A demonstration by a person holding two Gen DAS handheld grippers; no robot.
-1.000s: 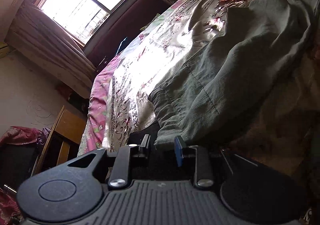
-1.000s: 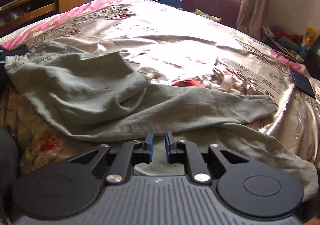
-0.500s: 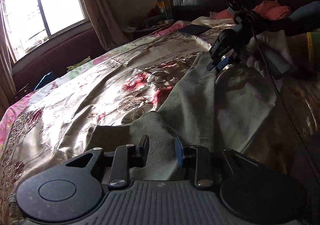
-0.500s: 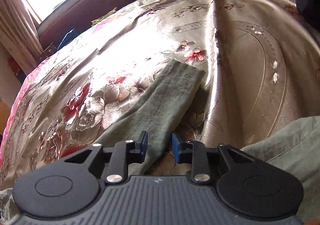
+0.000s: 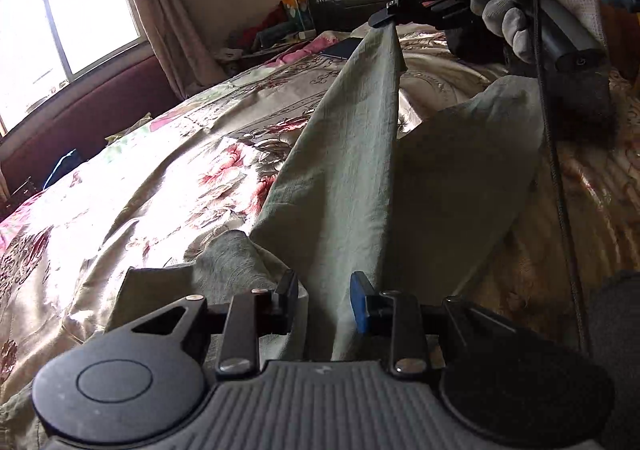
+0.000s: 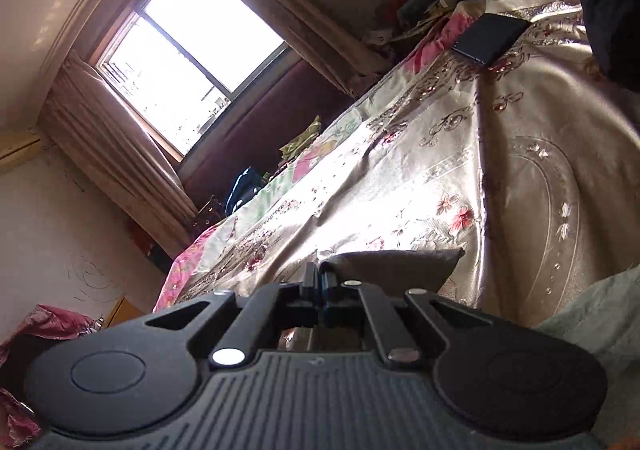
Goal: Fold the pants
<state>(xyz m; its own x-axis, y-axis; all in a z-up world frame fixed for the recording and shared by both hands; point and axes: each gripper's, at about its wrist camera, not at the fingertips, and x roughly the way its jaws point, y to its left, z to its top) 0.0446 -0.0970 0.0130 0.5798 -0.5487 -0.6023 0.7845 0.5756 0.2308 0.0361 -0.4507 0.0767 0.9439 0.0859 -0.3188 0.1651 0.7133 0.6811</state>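
Grey-green pants wrinkled, one leg lifted taut; right gripper jaws clamp hem, left gripper jaws apart.

the near end of the pants drops behind the left gripper body, so whether cloth touches its fingers cannot be told. in the right wrist view the right gripper hides most of the trouser leg; only a dark fold shows past it. the window is blown out white, with nothing readable beyond it. the dark flat thing on the bed is too small to name. the gloved hand is cut off by the frame edge.
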